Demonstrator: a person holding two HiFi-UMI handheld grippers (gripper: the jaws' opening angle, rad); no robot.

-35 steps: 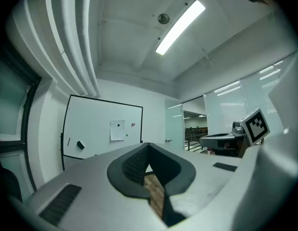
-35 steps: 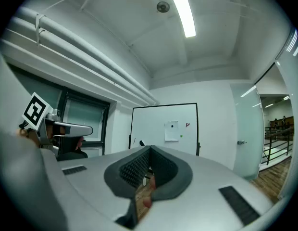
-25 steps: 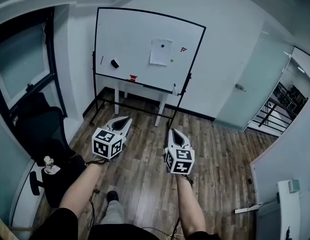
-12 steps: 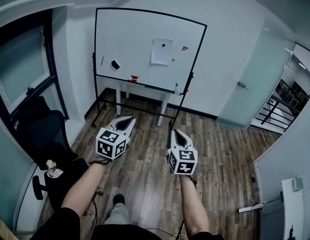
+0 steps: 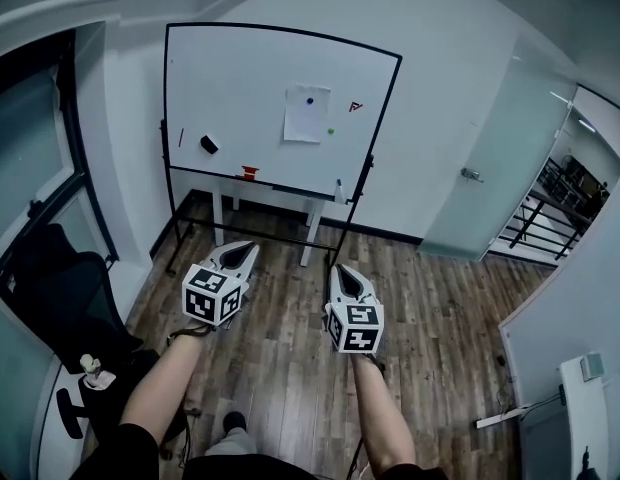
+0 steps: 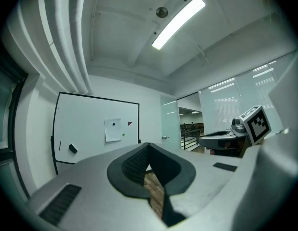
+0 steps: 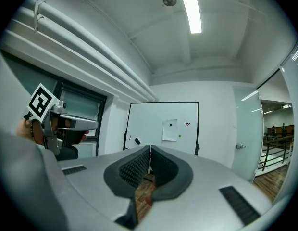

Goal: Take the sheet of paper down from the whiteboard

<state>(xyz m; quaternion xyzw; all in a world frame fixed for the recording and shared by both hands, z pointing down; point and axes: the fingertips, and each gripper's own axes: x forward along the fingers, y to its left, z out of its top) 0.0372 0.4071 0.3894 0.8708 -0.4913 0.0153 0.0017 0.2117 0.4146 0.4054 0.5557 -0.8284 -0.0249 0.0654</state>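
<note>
A white sheet of paper hangs on the whiteboard, pinned near its top by a dark blue magnet. It also shows as the paper in the left gripper view and the paper in the right gripper view. Both grippers are held level over the wood floor, well short of the board, pointing at it. My left gripper is shut and empty, tips meeting. My right gripper is shut and empty too.
On the board are a green magnet, a black eraser, a red mark and a red object on the tray. A white table stands behind the board's frame. A black chair is at left, a glass door at right.
The view and both grippers have moved forward toward the whiteboard, which now sits more to the left in the head view. Both grippers stay shut.
</note>
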